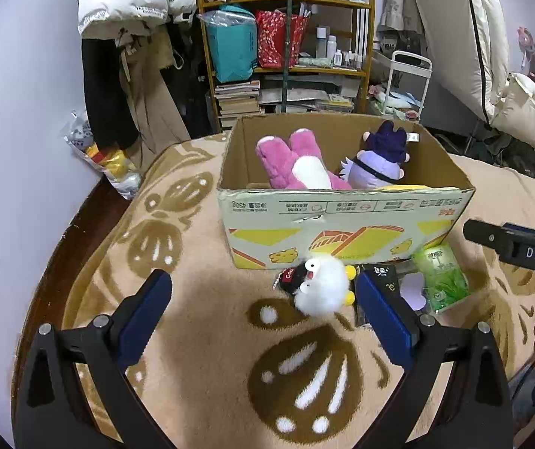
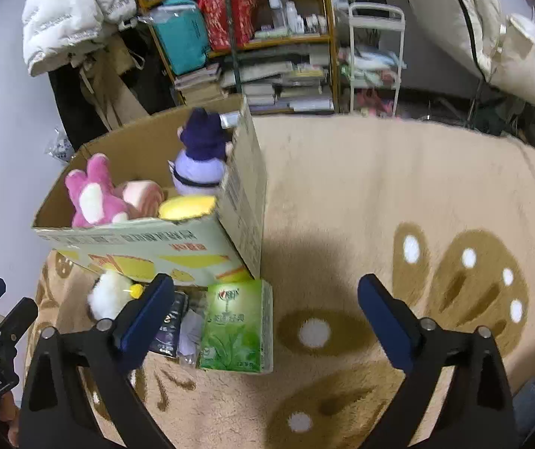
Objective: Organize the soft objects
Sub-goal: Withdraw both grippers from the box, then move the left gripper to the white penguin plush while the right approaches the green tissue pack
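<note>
Cardboard box (image 1: 342,220) reads "450g" | black holder (image 1: 518,249) reads "DAS" | both grippers' jaws wide, empty

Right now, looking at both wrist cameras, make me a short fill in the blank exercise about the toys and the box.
1. The pink plush lies inside the ____ box.
2. The white fluffy toy lies ____ the box, on the blanket.
3. The tissue pack by the box is ____ in colour.
4. Both the left gripper and right gripper are ____.

Missing words: cardboard; outside; green; open
</note>
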